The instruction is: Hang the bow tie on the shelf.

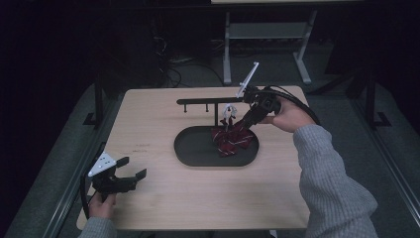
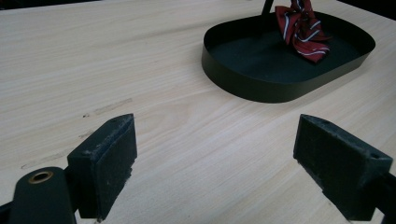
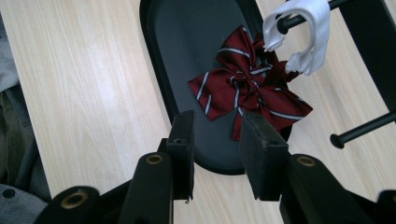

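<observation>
Black tray (image 1: 198, 151) w/ red striped bow (image 1: 232, 140) | L gripper (image 1: 130, 168) jaws apart | R gripper (image 3: 215, 140) jaws part-apart, unloaded

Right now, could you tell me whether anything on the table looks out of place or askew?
The red striped bow tie sags into the black tray, crumpled, its white strap looped on the stand's rod. Faint scuffs mark the table.

I see a dark red bow (image 3: 243, 88) with white and dark stripes. Its strap (image 3: 303, 35) is white. The tray (image 2: 261, 84) is black. My desk (image 1: 158, 129) is light wood. My sleeve (image 1: 332, 183) is grey.
</observation>
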The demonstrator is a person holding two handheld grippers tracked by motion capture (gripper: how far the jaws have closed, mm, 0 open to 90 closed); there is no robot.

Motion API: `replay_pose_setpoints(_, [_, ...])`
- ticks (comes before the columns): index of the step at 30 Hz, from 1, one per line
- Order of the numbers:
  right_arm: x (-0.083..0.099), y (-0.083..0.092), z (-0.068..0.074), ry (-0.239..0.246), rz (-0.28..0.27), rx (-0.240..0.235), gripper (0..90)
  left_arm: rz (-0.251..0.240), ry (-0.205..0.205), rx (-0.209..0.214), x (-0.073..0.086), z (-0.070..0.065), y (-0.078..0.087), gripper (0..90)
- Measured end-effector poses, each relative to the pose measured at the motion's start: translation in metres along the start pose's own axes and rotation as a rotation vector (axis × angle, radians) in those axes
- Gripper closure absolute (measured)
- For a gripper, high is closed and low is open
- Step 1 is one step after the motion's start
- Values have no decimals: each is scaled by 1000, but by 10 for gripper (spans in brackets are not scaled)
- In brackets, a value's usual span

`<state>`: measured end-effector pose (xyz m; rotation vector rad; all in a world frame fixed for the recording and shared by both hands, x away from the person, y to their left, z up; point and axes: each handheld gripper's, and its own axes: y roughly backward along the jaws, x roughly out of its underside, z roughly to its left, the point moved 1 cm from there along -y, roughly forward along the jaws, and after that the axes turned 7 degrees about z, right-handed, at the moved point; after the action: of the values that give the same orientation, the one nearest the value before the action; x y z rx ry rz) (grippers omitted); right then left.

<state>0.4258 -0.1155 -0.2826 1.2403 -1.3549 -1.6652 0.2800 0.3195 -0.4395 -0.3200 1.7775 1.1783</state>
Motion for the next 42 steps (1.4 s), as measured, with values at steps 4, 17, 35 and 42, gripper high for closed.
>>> replay_pose_setpoints(4, [5, -3, 2, -3, -3, -10, 636, 0, -2, 0, 0, 0, 0, 129])
replay_pose_setpoints(17, [20, -13, 6, -17, 0, -29, 617, 2, 2, -2, 1, 1, 0, 129])
replay_pose_setpoints(35, [36, -23, 12, -36, -24, -55, 580, 3, 2, -2, 1, 0, 0, 129])
replay_pose_setpoints(42, [44, -26, 15, -48, -31, -59, 569, 4, 0, 0, 1, 0, 0, 129])
